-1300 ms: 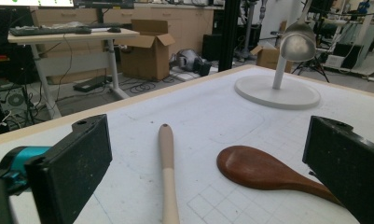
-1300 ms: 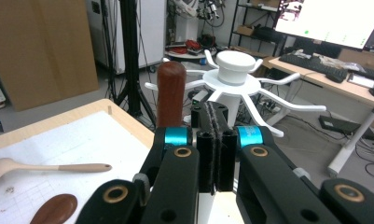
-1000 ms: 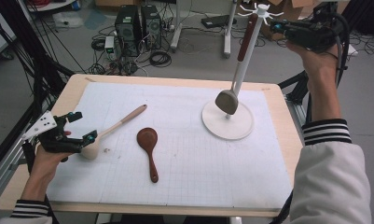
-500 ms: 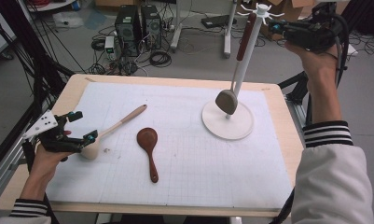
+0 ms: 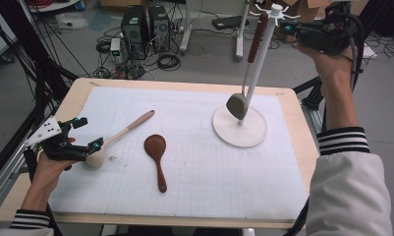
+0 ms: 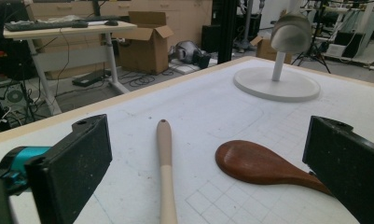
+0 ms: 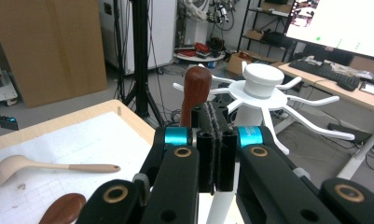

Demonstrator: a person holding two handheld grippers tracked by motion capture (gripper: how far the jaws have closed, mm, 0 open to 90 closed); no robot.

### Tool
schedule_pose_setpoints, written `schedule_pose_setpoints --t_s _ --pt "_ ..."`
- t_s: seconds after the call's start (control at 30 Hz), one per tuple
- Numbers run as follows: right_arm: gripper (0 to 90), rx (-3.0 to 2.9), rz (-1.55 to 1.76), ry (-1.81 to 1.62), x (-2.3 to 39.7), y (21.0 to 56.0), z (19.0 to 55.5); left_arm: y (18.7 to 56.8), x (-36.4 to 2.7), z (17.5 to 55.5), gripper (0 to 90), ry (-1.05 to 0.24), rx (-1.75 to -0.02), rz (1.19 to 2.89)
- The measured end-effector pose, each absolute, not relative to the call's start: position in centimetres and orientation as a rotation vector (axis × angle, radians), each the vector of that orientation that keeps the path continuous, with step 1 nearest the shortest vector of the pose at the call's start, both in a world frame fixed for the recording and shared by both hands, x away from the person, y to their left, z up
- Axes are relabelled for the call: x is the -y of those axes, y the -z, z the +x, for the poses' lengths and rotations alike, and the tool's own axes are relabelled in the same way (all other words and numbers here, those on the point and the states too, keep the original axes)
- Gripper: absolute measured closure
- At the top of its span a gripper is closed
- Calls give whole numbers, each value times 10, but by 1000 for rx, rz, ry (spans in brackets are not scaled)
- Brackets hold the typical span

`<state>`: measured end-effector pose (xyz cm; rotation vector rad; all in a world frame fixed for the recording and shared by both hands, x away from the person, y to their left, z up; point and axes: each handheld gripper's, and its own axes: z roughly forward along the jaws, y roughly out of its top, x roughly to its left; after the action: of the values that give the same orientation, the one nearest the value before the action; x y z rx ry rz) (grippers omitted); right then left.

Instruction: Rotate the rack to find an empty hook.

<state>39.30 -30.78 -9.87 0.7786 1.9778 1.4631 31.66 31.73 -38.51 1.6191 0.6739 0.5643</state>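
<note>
One ladle [image 5: 243, 73] hangs on the rack [image 5: 263, 64], dark handle up by the white hooks, grey bowl low beside the pole, over the round base [image 5: 253, 140]; two utensils left on the table mat [image 5: 234, 182], so roughly a third done by my reading; pale spoon [image 5: 117, 135] lies at left, handle pointing toward the rack; brown spoon [image 5: 156, 156] lies just right of it, near but not touching, bowl away from the person.

Right gripper [image 5: 302, 32] held up at the rack top, jaws pressed together with nothing between them; in the right gripper view its closed tips [image 7: 214, 140] sit right in front of the ladle handle [image 7: 196, 93], apart from it as far as I can tell; looks like the hang is finished and let go.

Left gripper [image 5: 89, 142] low at the pale spoon's bowl end, jaws wide apart; in the left gripper view the pale handle [image 6: 165, 168] runs between them, pads not touching it; nothing held.

Likely next: grab pale spoon, hang it, then the brown one.

Containers: none proper; rack is the only holder, one ladle on it, other hooks bare.
</note>
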Motion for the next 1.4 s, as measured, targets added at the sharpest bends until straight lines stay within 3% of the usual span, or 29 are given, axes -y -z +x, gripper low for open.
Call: schedule_pose_setpoints --t_s 0.37,0.53,0.77,0.9,0.93,1.4 --pt "896 -1943 807 -1488 317 103 383 387 -317 316 17 -562 -677 1619" --pt "826 -1943 795 -1516 319 110 375 388 -320 314 17 -563 -683 1617" --pt "440 -1959 770 -1544 319 122 360 386 -320 312 17 -569 -682 1616" --pt "47 -2010 718 -1502 314 132 355 385 -319 312 17 -568 -675 1623" --pt "3 -2008 709 -1488 313 135 354 385 -319 313 17 -568 -673 1625" --pt "3 -2094 579 -1613 302 178 338 382 -317 311 17 -572 -660 1634"
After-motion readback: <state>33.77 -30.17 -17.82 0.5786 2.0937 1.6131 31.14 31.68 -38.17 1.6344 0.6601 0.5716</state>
